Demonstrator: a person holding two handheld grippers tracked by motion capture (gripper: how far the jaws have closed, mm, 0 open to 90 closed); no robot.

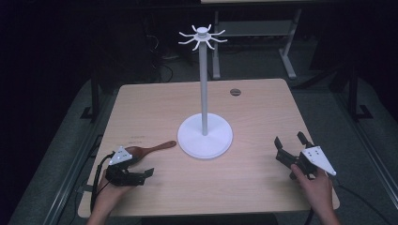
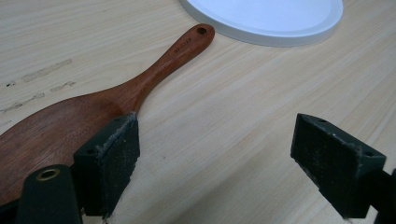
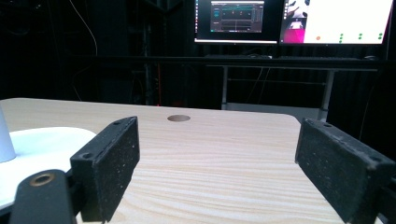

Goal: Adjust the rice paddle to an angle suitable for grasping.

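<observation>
From above, the left gripper (image 1: 141,174) gapes beside the wooden spoon (image 1: 149,149); its own view reveals lettering on the handle (image 2: 180,45). The right gripper (image 1: 290,143) gapes, empty.

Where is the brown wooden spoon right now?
In the high view the wooden spoon lies flat on the table's left side, between the left claw and the white stand's round base, handle toward the base.
</observation>
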